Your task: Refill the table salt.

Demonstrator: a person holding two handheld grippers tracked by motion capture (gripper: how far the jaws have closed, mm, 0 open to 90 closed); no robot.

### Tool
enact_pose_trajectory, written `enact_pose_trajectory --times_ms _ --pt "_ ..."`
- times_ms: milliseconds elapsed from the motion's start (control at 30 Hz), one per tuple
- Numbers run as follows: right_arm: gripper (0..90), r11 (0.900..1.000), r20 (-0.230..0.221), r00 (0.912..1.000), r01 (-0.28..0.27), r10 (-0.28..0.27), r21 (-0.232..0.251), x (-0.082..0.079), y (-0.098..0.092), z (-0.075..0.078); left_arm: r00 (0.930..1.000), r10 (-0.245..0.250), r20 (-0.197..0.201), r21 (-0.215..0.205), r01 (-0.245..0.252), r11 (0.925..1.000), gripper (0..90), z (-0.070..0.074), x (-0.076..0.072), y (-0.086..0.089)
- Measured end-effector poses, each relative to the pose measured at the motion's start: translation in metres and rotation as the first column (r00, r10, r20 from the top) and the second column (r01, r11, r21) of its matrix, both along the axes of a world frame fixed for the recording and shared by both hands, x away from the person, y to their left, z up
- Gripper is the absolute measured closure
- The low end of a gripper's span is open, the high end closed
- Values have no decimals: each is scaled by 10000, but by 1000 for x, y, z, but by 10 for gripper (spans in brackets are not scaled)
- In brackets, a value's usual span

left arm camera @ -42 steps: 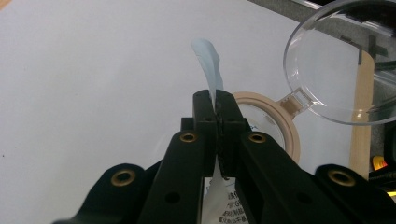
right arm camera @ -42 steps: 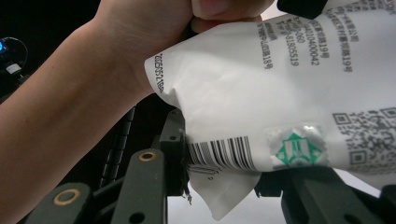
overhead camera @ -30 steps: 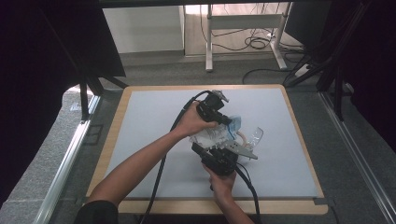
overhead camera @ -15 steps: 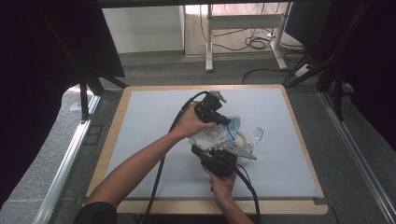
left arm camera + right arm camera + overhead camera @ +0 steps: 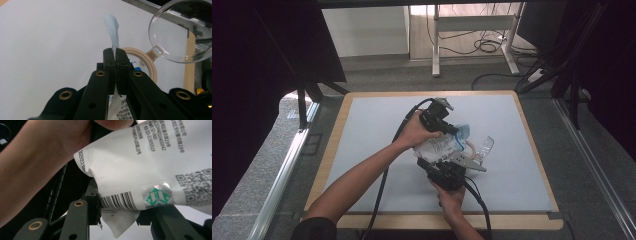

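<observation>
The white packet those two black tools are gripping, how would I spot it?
Start at the pale mat on the wooden-edged table, then look to its middle, where two hands meet. The white packet hangs between both grippers; unlike the clear round lid beside it, it carries a barcode, printed text and a green sticker.

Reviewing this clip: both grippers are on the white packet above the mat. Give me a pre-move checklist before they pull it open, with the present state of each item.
1. Left gripper clamped on the pale blue tab of the packet: ok, jaws shut on it.
2. Right gripper gripping the packet's barcode end: ok, the packet sits between its jaws.
3. Packet lifted off the mat: ok, held between the two grippers in the high view.
4. Clear round lid and beige ring out of the pull path: cannot tell, both lie close by.
5. Seal already opened: cannot tell.
</observation>
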State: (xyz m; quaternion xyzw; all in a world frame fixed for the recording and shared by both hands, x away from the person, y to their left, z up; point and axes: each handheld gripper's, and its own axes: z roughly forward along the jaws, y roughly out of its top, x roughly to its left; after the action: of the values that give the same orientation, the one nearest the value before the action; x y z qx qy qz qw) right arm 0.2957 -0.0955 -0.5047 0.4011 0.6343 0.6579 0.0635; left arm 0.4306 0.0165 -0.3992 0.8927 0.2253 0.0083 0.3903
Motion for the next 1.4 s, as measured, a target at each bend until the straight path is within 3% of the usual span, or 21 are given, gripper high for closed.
enact_pose_trajectory --times_ms 267,500,633,900,1067,1333,1400 --pt "619 9974 -19 10000 -93 92 -718 -1 -1 -7 10000 3 -62 -203 -4 9998 893 -1 -4 5" --pt "609 9888 33 9999 -93 99 -1488 -4 -8 -13 9997 104 -202 -487 -114 9987 892 -3 -6 11" --pt "602 9784 63 9999 -95 111 -2064 -6 -15 -18 9997 125 -232 -559 -138 9983 891 -4 -8 13" --pt "595 9625 -176 9998 -92 47 -2710 -3 -24 -25 9995 199 -239 -795 -218 9966 892 -3 -13 19" --pt "589 9439 -361 9993 -60 -63 -3303 -1 -23 -27 9995 199 -235 -876 -219 9959 892 -4 -17 22" --pt "565 9259 -907 9953 -43 -324 -3777 3 -25 -32 9987 445 -262 -1173 -473 9920 890 -7 -21 31" --pt "550 9257 -1042 9941 -126 -290 -3780 5 -26 -32 9983 507 -287 -1320 -540 9898 891 -8 -22 32"
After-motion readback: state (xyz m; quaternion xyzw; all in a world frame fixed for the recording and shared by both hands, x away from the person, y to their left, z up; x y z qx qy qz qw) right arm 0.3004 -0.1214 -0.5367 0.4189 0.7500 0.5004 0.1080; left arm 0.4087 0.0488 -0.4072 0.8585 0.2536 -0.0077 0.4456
